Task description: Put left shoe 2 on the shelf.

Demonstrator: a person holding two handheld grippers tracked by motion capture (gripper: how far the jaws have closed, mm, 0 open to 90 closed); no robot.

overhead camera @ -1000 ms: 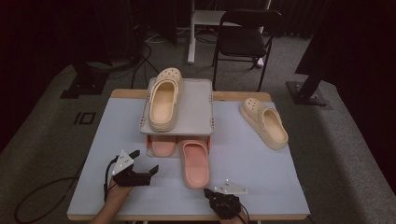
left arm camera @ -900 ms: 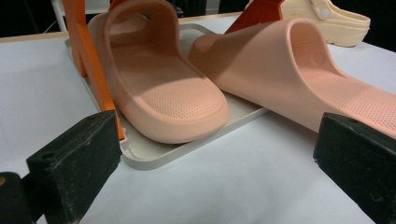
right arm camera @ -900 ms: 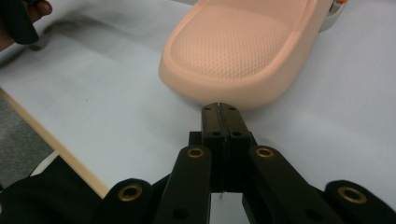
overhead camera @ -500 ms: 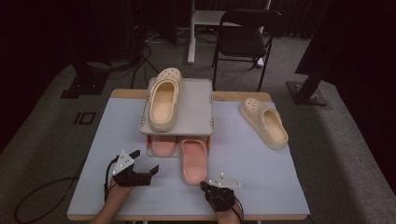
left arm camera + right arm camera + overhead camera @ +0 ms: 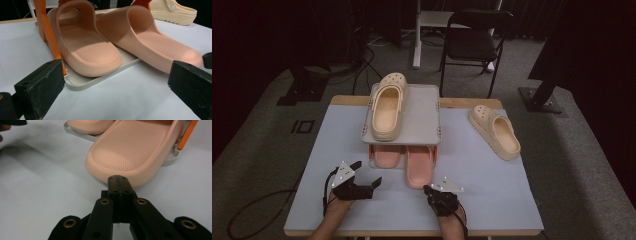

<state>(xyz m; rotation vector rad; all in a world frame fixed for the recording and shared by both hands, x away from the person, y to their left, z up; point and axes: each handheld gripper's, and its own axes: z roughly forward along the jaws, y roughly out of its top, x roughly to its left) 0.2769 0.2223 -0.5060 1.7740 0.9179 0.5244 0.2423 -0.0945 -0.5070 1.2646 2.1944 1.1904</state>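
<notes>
Right hand-held gripper (image 5: pixel 432 190) by pink slide (image 5: pixel 419 166)

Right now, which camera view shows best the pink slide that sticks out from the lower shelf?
The left gripper view: the pink slide shows whole, strap to heel. The right gripper view shows its heel just beyond the shut right gripper. The high view shows its protruding half.

Beyond the right gripper (image 5: pixel 117 178), the pink slide's (image 5: pixel 132 150) toe end was cut off by the frame edge (top); contact between them was indeterminable.
</notes>
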